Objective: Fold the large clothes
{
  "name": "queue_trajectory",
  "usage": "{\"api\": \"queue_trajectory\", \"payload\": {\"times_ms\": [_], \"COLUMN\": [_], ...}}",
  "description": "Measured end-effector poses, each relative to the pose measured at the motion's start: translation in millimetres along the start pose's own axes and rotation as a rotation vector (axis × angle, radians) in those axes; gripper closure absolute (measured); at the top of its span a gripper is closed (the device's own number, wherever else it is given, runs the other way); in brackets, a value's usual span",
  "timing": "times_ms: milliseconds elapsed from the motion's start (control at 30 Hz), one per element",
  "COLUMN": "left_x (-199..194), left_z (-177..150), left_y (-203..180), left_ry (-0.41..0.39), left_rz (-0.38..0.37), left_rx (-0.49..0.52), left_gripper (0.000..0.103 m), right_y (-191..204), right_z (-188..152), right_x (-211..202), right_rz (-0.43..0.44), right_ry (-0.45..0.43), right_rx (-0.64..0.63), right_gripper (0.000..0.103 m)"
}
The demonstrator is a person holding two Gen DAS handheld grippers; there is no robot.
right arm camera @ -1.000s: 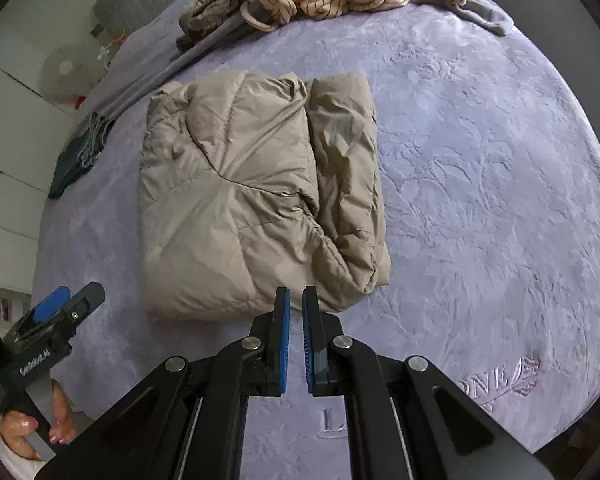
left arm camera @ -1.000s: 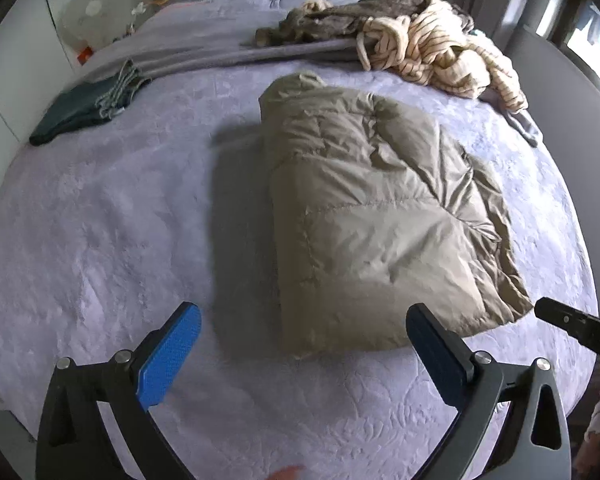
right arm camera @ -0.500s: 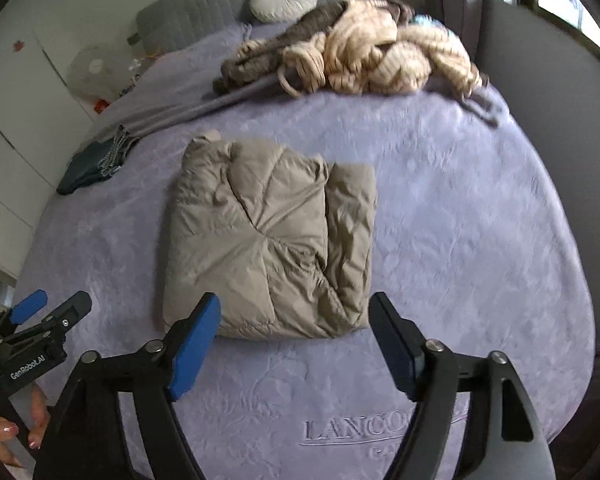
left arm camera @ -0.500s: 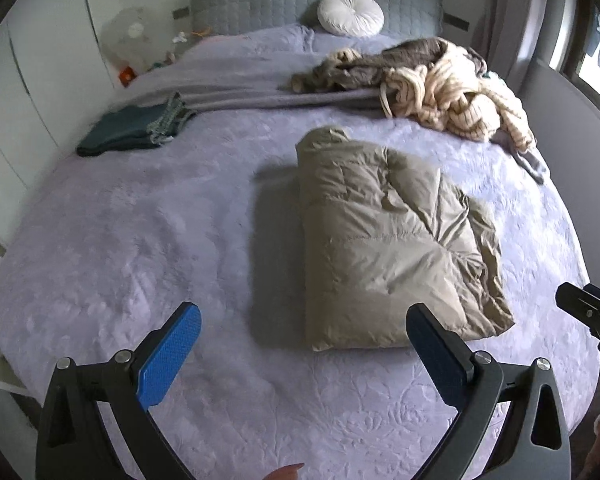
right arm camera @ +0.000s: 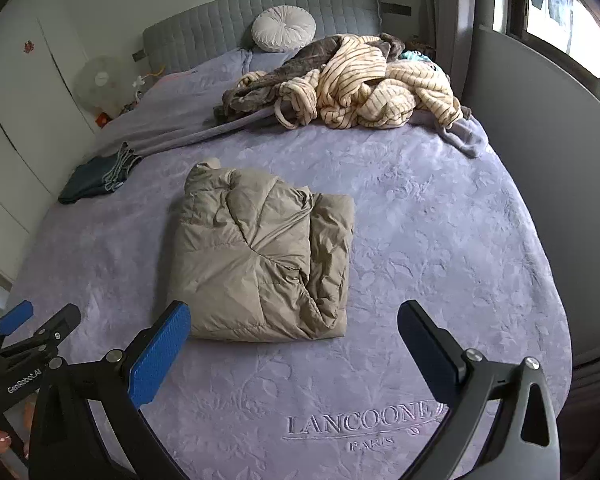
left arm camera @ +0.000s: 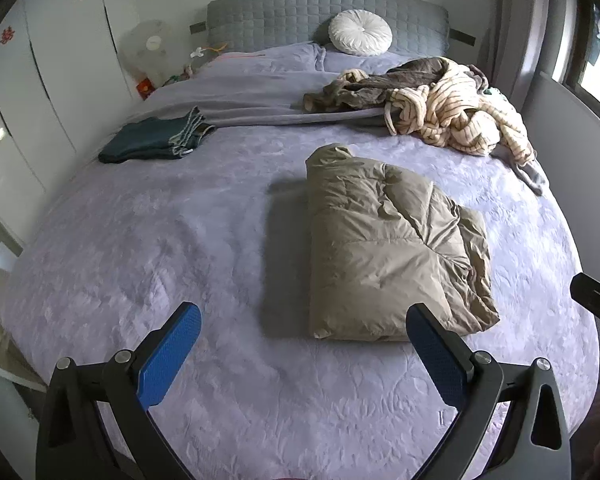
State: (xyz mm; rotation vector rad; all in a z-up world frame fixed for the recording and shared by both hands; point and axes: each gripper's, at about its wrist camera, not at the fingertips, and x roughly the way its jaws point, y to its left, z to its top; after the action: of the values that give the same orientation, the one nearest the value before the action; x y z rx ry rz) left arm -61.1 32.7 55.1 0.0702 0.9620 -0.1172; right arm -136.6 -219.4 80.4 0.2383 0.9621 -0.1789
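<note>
A tan puffer jacket (left arm camera: 384,248) lies folded into a thick rectangle in the middle of the purple bed; it also shows in the right wrist view (right arm camera: 260,256). My left gripper (left arm camera: 300,356) is open and empty, held above the bed's near edge, short of the jacket. My right gripper (right arm camera: 292,348) is open and empty, also back from the jacket's near edge. Each gripper shows at the edge of the other's view, the right one (left arm camera: 596,300) and the left one (right arm camera: 24,340).
A pile of striped cream and brown clothes (left arm camera: 440,104) lies at the far right of the bed (left arm camera: 180,240). Folded dark jeans (left arm camera: 156,140) lie at the far left. A white round cushion (left arm camera: 360,33) leans on the grey headboard. A fan (left arm camera: 148,46) stands by the wardrobe.
Both grippers have pulled back and up from the jacket, so more of the room shows. The right gripper went from shut to open.
</note>
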Motion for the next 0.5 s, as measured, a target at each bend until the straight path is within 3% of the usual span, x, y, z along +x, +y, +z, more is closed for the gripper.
{"api": "queue_trajectory", "payload": {"times_ms": [500], "left_x": [-11.1], "left_z": [-4.3], "left_y": [6.7], "left_ry": [-0.006], "left_rz": [0.005], "left_rx": [-0.014], "left_gripper": [0.0], "right_y": [3.5], "right_z": [-6.0], "right_x": [-9.9], "right_rz": [-0.002], "right_ry": [-0.007], "right_rx": [-0.009], "right_gripper": [0.0]}}
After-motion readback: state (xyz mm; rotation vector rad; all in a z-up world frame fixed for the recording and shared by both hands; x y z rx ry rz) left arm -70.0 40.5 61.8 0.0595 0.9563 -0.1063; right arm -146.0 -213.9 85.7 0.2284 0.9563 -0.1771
